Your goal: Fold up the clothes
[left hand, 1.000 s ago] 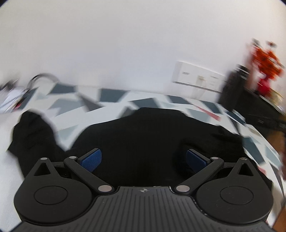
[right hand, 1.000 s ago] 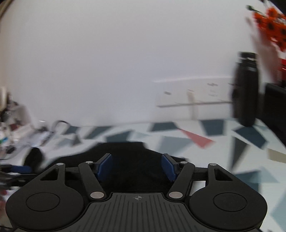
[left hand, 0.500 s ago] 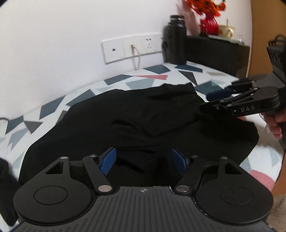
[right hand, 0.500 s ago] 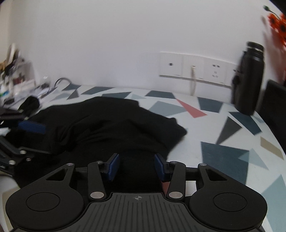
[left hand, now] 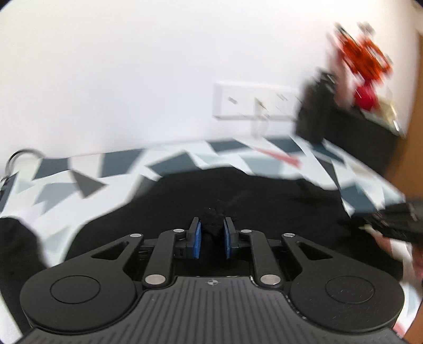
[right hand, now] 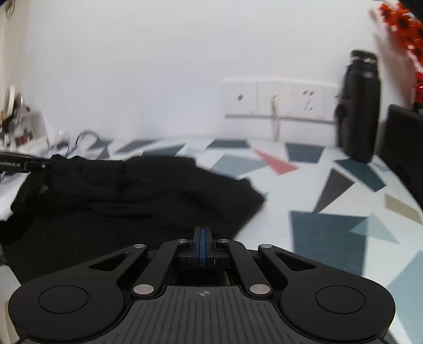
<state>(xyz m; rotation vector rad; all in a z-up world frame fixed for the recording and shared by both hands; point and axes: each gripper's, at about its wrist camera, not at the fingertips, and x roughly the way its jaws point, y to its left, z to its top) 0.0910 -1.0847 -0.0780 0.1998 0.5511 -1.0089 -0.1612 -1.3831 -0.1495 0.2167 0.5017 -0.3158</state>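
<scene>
A black garment (left hand: 251, 193) lies crumpled on the white tabletop with grey and blue triangles (left hand: 79, 172). My left gripper (left hand: 211, 231) is shut on a bunched fold of it, cloth showing between the blue pads. From the right wrist view the left gripper (right hand: 49, 165) holds the garment's far left corner (right hand: 145, 190) slightly raised. My right gripper (right hand: 202, 238) has its pads pressed together at the garment's near right edge, pinching thin cloth. It shows blurred at the right in the left wrist view (left hand: 375, 221).
A black bottle (right hand: 359, 105) stands by the wall sockets (right hand: 277, 100), with a cable hanging from them. A black box (right hand: 404, 137) and orange flowers (right hand: 404, 23) are at the right. Clutter (right hand: 18, 124) sits at the far left. Bare tabletop (right hand: 330, 225) lies right of the garment.
Both grippers have gone from open to shut on the garment. The left view has swung back to the left and is blurred with motion; the garment's left corner is lifted.
</scene>
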